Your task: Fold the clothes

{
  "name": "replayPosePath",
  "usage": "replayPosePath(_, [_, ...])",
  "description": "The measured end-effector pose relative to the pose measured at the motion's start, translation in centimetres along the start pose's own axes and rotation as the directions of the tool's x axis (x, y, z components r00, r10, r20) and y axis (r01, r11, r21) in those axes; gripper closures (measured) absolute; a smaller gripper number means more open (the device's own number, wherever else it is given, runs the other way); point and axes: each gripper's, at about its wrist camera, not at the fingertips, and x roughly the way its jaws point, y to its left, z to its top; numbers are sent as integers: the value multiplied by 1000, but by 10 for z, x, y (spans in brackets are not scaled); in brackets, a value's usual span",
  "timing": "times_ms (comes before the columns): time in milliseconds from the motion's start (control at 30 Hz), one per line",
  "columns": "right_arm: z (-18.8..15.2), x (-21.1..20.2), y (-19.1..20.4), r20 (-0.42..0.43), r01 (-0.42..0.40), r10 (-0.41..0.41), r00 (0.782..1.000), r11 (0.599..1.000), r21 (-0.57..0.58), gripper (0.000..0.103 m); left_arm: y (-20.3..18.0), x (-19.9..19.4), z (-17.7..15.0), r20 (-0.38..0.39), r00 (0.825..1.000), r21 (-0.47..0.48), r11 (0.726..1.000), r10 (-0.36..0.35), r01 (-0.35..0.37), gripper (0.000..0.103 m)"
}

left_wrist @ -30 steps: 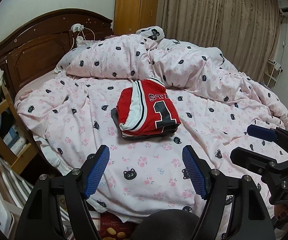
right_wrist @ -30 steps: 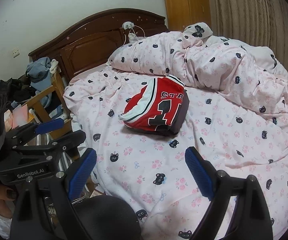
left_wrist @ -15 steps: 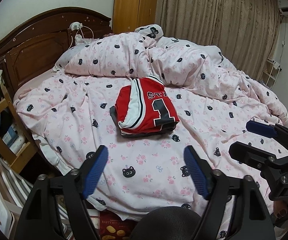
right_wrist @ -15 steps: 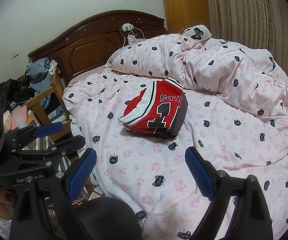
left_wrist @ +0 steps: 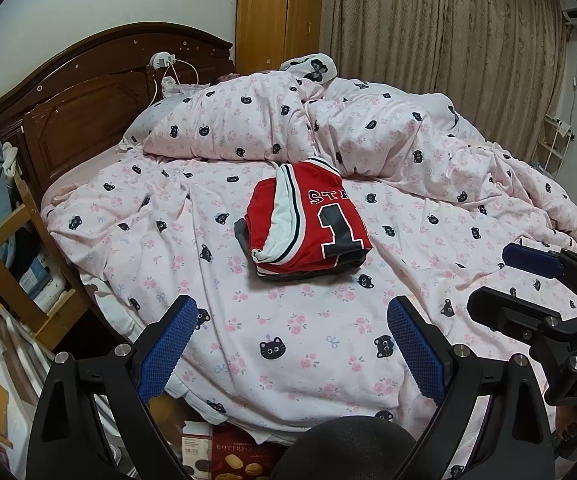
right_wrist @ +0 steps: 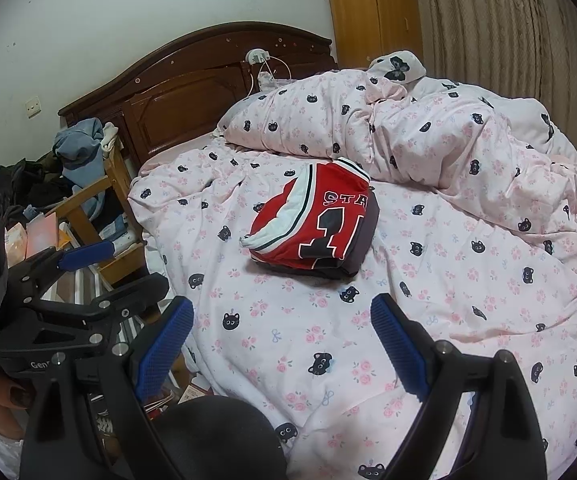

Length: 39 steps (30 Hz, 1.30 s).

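Observation:
A folded red jersey (left_wrist: 308,220) with white trim and a black number lies on top of a folded dark grey garment (left_wrist: 242,232) in the middle of the bed; it also shows in the right wrist view (right_wrist: 316,224). My left gripper (left_wrist: 294,344) is open and empty, held back over the bed's near edge. My right gripper (right_wrist: 282,346) is open and empty, also well short of the pile. Each gripper shows in the other's view, the right one (left_wrist: 528,280) and the left one (right_wrist: 96,272).
A pink cat-print sheet (left_wrist: 288,328) covers the bed, with a bunched duvet (left_wrist: 328,128) behind the pile. A dark wooden headboard (left_wrist: 88,108) stands at the back left. A wooden chair with clothes (right_wrist: 84,184) and boxes (left_wrist: 224,452) lie beside the bed.
Both grippers have drawn back and a little upward from the bed, so the folded pile looks farther away. The pile has not moved.

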Motion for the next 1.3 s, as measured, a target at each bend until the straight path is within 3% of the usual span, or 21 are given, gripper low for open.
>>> replayPosePath(133, [0, 1, 1, -1, 0, 0, 1000, 1000, -3, 11, 0, 0, 0, -1, 1000, 0, 1000, 5, -5, 2])
replayPosePath(1300, [5, 0, -2, -4, -16, 16, 1000, 1000, 4, 11, 2, -3, 4, 9, 999, -3, 999, 32, -32, 2])
